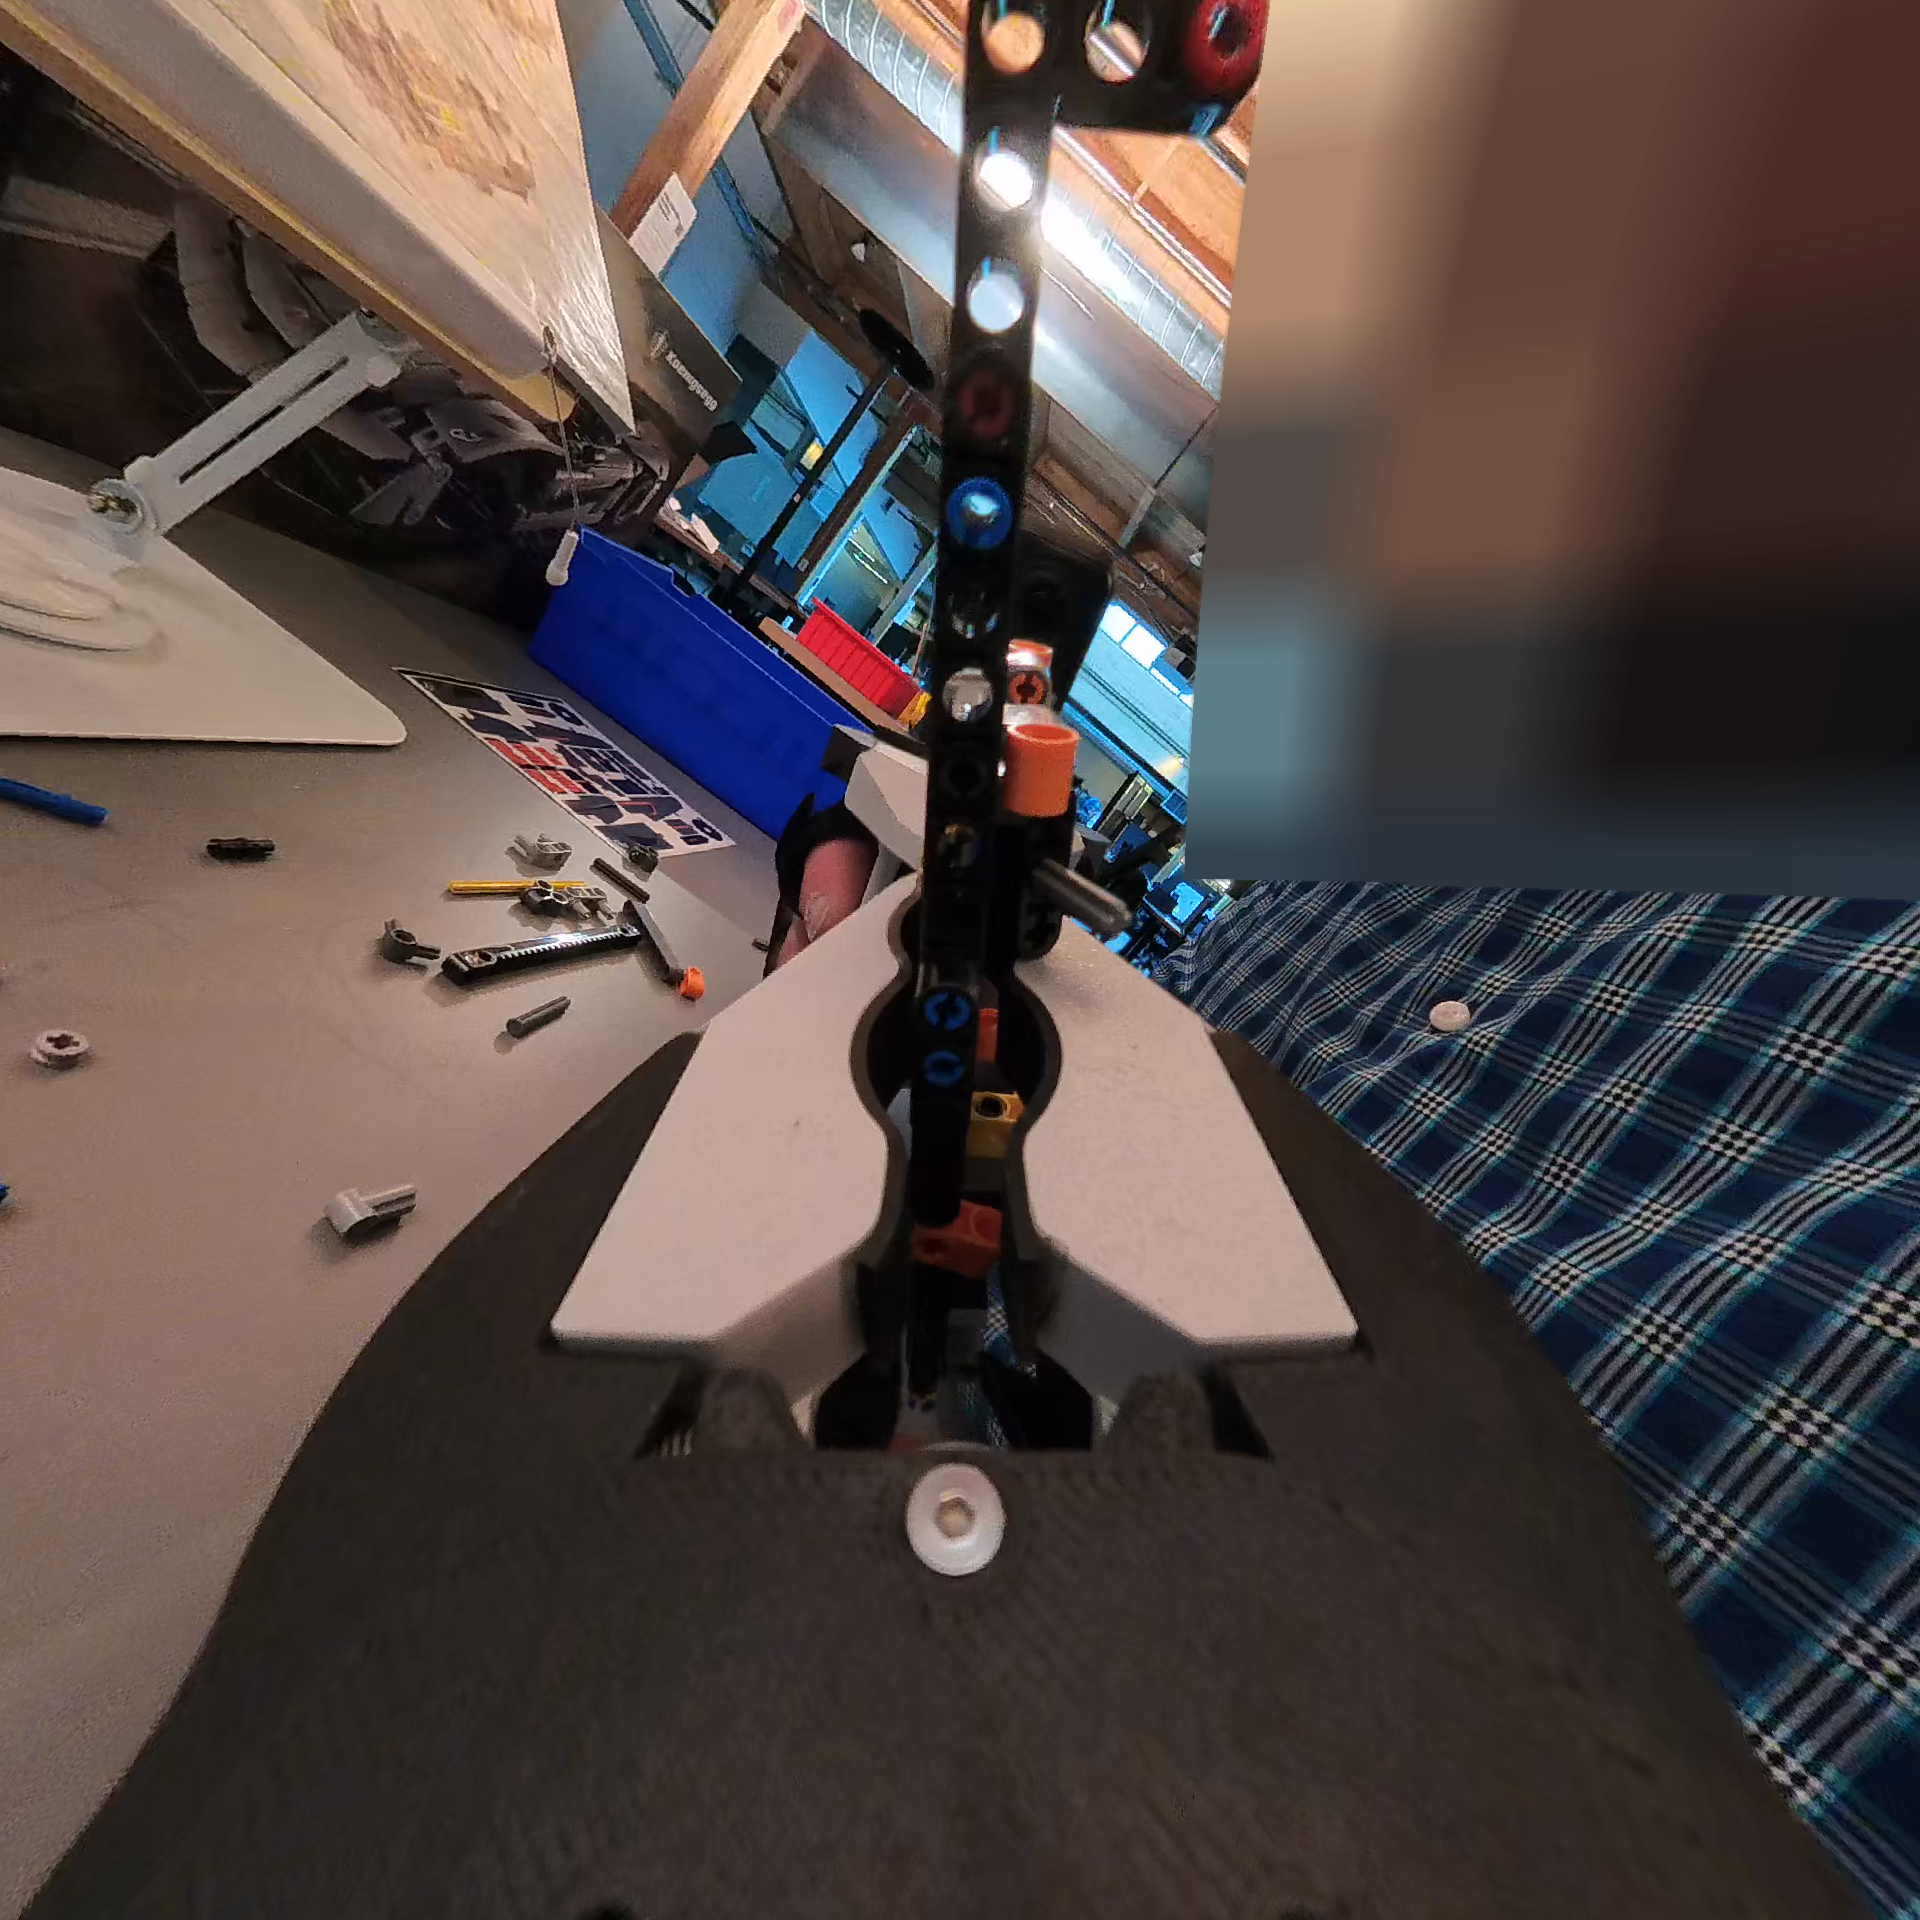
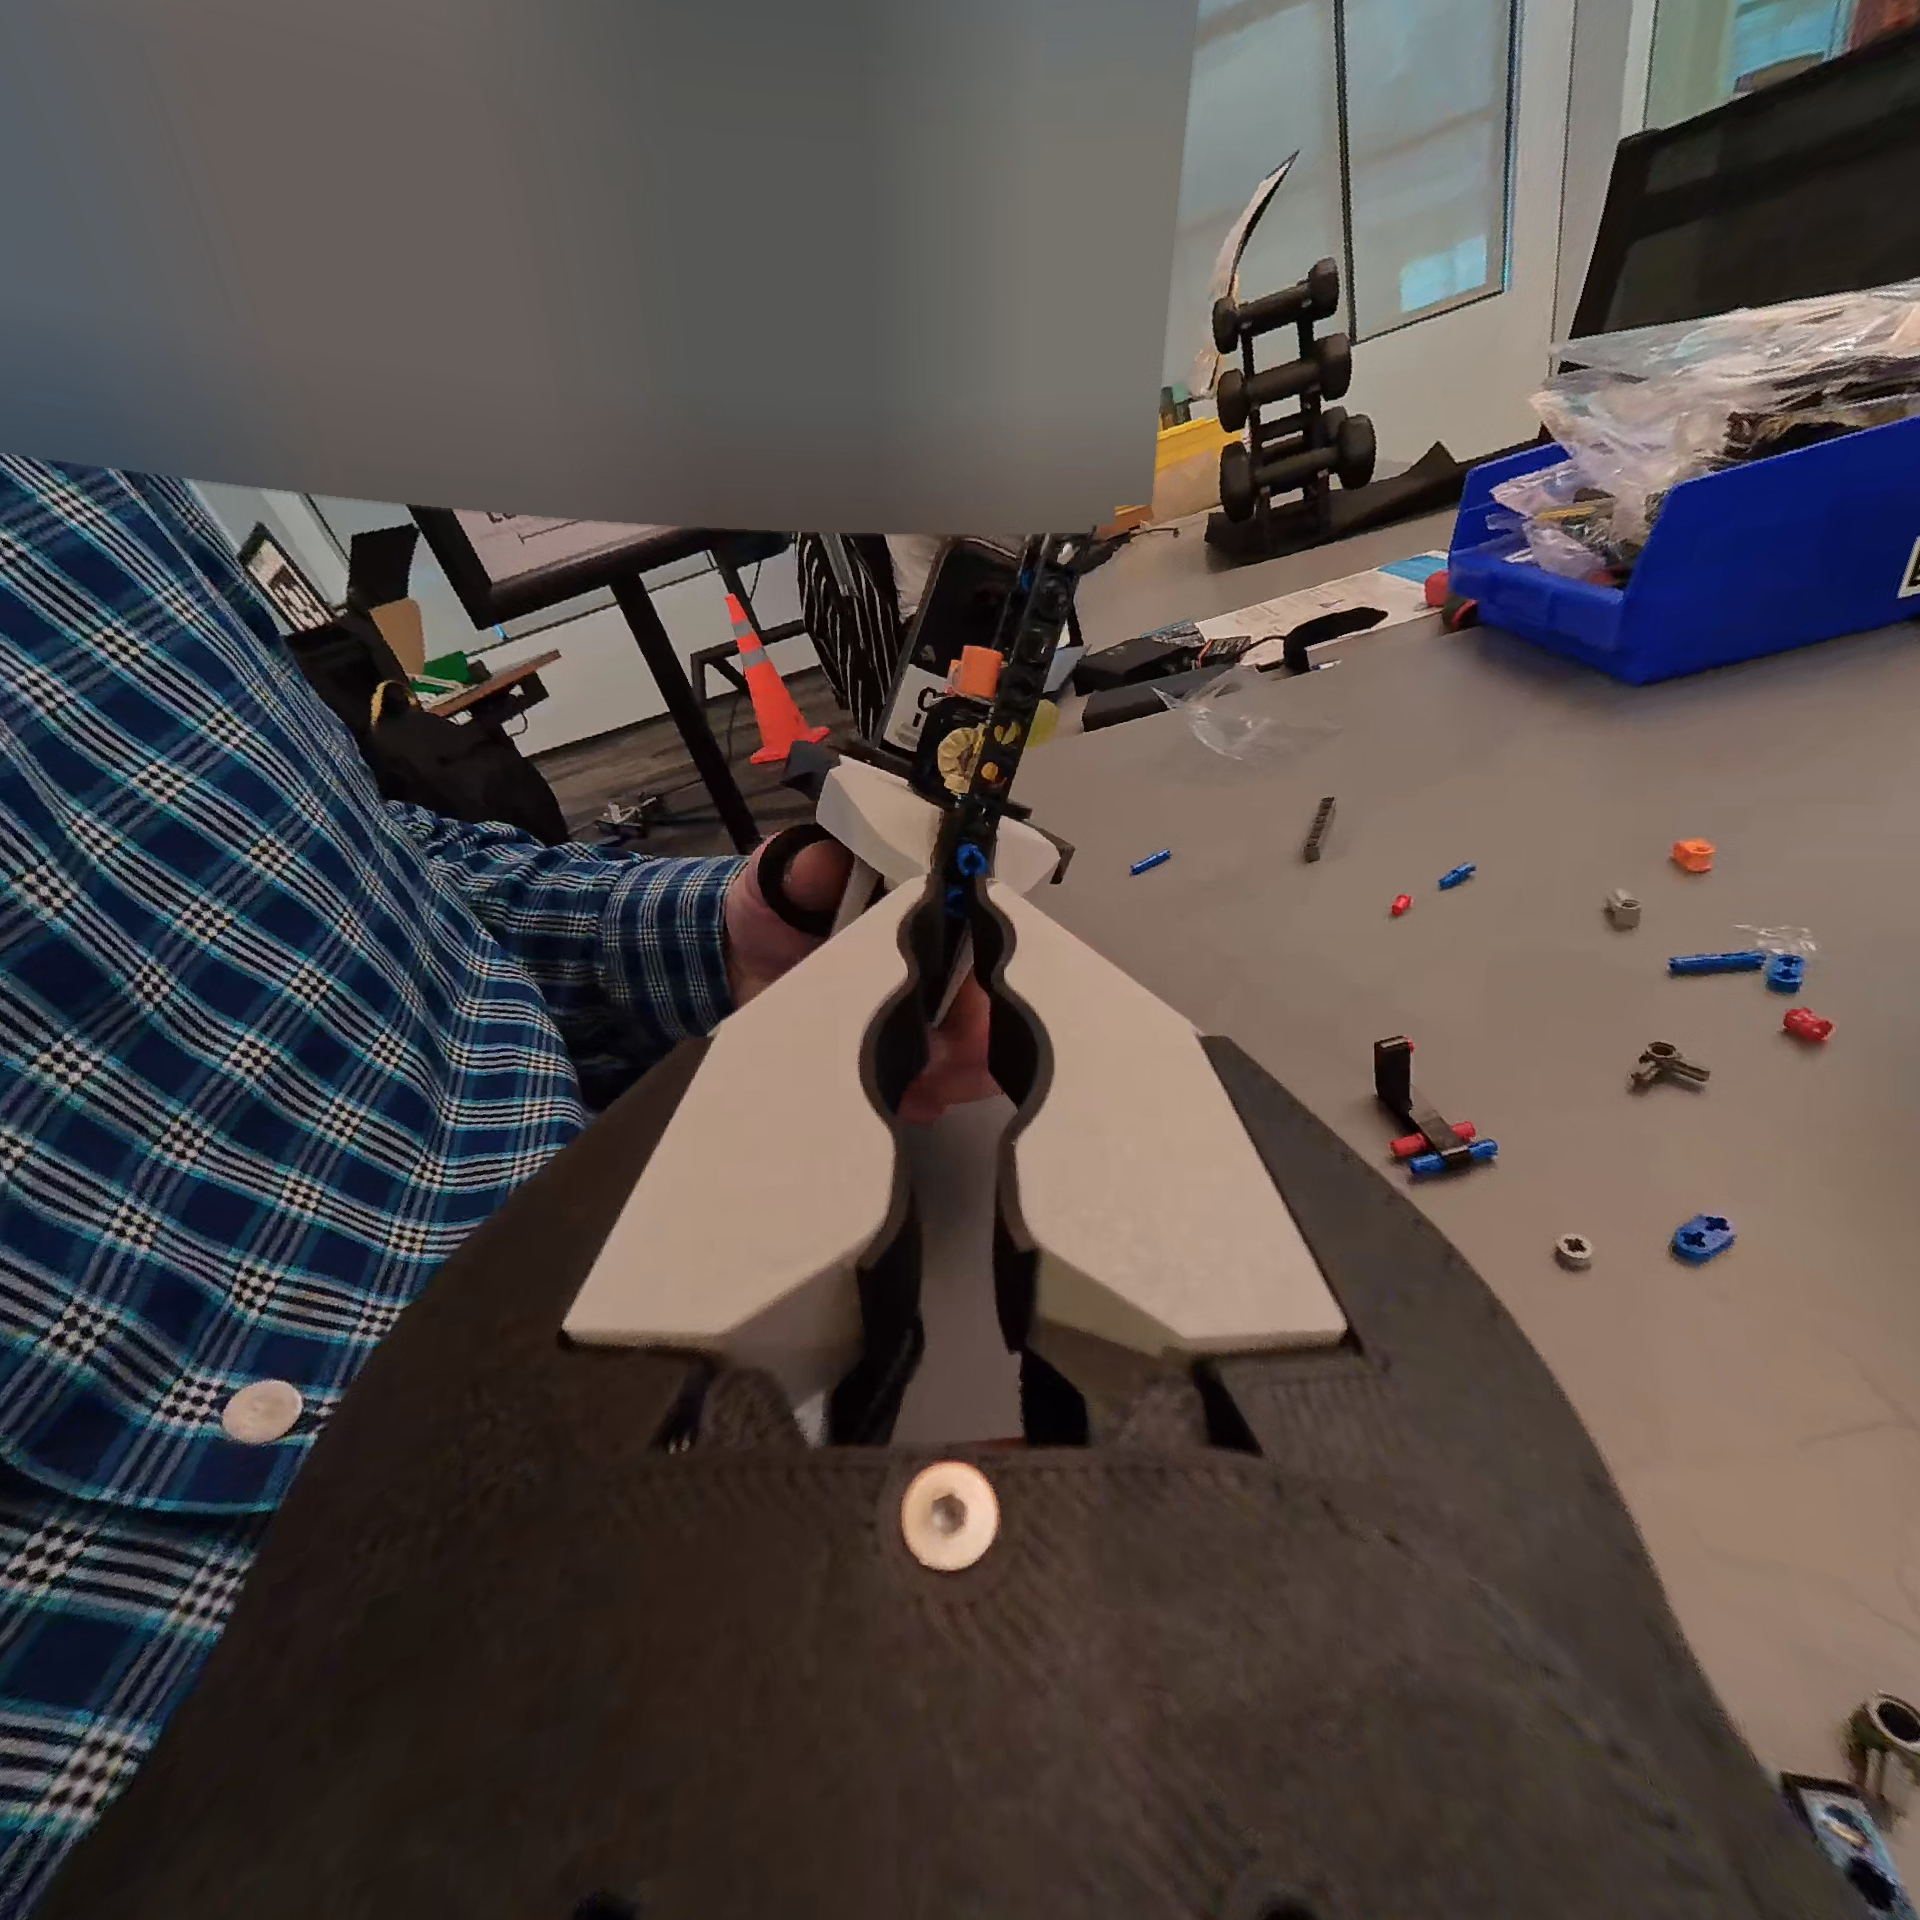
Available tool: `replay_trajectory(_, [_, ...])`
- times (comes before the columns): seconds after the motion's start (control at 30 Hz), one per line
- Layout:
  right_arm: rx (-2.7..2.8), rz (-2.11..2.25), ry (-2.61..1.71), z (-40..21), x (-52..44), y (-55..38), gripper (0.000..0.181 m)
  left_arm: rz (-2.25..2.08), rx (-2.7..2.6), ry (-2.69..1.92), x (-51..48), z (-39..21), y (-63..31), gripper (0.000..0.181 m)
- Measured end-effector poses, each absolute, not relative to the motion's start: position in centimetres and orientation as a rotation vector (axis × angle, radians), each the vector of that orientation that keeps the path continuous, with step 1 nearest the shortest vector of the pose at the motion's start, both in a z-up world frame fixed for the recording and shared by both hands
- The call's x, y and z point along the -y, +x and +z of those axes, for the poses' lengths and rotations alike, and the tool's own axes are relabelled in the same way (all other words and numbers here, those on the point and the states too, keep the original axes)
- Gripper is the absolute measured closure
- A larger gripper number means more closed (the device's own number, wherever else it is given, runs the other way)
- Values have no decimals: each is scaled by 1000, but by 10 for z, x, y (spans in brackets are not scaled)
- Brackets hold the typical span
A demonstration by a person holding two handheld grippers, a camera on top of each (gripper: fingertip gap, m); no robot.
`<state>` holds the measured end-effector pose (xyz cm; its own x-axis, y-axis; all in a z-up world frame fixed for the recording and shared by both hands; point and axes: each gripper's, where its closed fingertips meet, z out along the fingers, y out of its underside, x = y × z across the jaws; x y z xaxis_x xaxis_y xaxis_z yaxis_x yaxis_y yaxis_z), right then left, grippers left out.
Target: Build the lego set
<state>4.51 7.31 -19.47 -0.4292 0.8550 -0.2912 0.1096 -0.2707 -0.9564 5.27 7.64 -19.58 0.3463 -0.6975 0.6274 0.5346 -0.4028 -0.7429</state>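
Observation:
A lego assembly [image 1: 982,582], built on a long black beam with holes, blue pins and orange parts, is held off the grey table. My left gripper [image 1: 971,925] is shut on its lower part, and the beam runs up out of the top of the left wrist view. My right gripper [image 2: 954,894] is shut on one end of the same assembly [image 2: 997,717]. Each gripper shows white just behind the assembly in the other's view: the left gripper [image 2: 883,821] and the right gripper [image 1: 883,800]. Loose lego parts lie on the table [image 2: 1558,831].
To the left lie a black toothed rack [image 1: 540,951], a yellow axle [image 1: 509,886], a sticker sheet [image 1: 571,764] and a blue bin [image 1: 686,675]. To the right lie small blue and red pins, a black angled piece [image 2: 1423,1122] and a blue bin of bags [image 2: 1683,582]. A plaid-shirted person is close. Only a small space, under 4 cm, lies between the two pairs of fingers.

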Motion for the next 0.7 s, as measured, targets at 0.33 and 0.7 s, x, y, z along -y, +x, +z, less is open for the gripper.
replay_trajectory(0.33, [1442, 1801, -1222, -195, -72, 48, 180, -1304, -191, -1466, -76, -195, 55, 175])
replay_trajectory(0.7, [1427, 1835, -1221, -196, -71, 49, 180, -1249, -227, -1461, -74, -196, 57, 175])
